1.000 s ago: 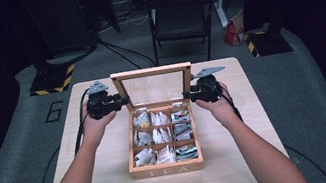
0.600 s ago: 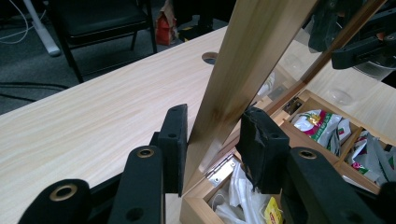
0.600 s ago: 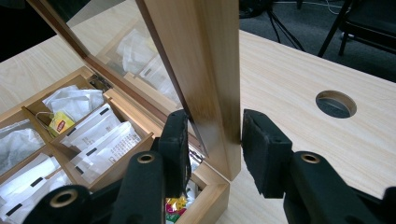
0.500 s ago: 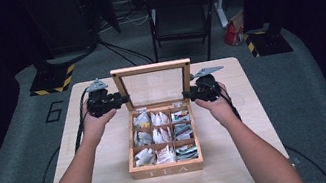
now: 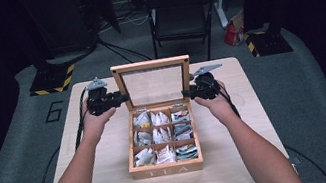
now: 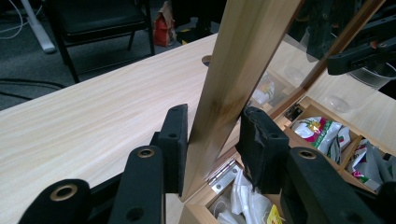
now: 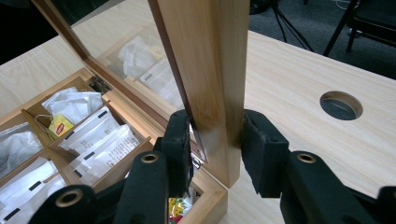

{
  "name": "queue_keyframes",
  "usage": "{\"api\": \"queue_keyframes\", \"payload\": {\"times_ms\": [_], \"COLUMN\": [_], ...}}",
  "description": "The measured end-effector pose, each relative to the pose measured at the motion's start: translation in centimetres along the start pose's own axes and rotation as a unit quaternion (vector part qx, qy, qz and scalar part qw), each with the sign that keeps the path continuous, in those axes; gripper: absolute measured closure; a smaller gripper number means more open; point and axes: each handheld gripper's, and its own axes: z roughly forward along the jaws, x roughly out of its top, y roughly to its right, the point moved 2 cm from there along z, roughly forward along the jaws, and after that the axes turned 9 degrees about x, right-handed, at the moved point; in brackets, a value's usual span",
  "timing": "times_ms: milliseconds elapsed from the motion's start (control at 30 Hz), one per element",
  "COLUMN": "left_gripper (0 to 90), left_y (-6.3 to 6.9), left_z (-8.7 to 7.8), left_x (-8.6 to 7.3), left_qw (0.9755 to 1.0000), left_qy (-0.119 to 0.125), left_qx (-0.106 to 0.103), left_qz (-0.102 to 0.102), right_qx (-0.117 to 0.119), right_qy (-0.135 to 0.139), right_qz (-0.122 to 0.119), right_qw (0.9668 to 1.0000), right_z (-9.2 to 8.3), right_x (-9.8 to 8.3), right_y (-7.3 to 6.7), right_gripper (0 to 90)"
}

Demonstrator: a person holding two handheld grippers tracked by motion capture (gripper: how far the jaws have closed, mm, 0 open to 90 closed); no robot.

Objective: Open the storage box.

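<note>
A wooden tea box point(image 5: 167, 170) stands in the middle of the table, its glass-paned lid point(image 5: 150, 66) raised upright at the back. Several compartments hold tea bags point(image 5: 161, 135). My left gripper point(image 5: 124, 97) is shut on the lid's left frame post point(image 6: 243, 46), with a pad on each face just above the hinge point(image 6: 224, 175). My right gripper point(image 5: 185, 93) clasps the right frame post point(image 7: 210, 56); its jaws have just been closing, with the post between them, and both pads now touch the wood.
The light wooden table point(image 5: 116, 181) has a round cable hole point(image 7: 341, 105) behind the box. A black chair point(image 5: 180, 15) and a red bag point(image 5: 233, 33) sit on the floor beyond the far edge. Cables trail from both grippers.
Both hands and the upright lid stay where they were; nothing has visibly moved.
</note>
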Motion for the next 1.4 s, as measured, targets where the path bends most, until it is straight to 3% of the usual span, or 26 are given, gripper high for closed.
{"api": "queue_keyframes", "payload": {"times_ms": [267, 633, 1133, 1400], "left_gripper": [63.2, 63.2, 63.1, 63.1], "left_y": [-0.5, -0.8, -1.0, -1.0], "left_z": [-0.7, -1.2, -2.0, -1.8], "left_x": [-0.3, -1.1, -1.8, -2.2], "left_qw": [1.0, 0.9998, 1.0, 0.9999], "left_qy": [0.0, 0.0, -0.009, -0.014], "left_qx": [0.002, 0.003, 0.002, 0.002], "left_qz": [-0.006, -0.018, -0.002, -0.003], "right_qx": [-0.004, 0.002, -0.002, -0.002], "right_qy": [-0.003, 0.0, -0.009, -0.011], "right_qz": [-0.001, 0.018, 0.036, 0.046], "right_qw": [1.0, 0.9998, 0.9993, 0.9989], "right_z": [0.3, 0.5, 1.1, 1.4], "right_x": [0.3, 0.4, 1.0, 1.1], "right_y": [0.4, 0.8, 1.6, 1.9], "right_gripper": [64.9, 65.4, 66.0, 65.7]}}
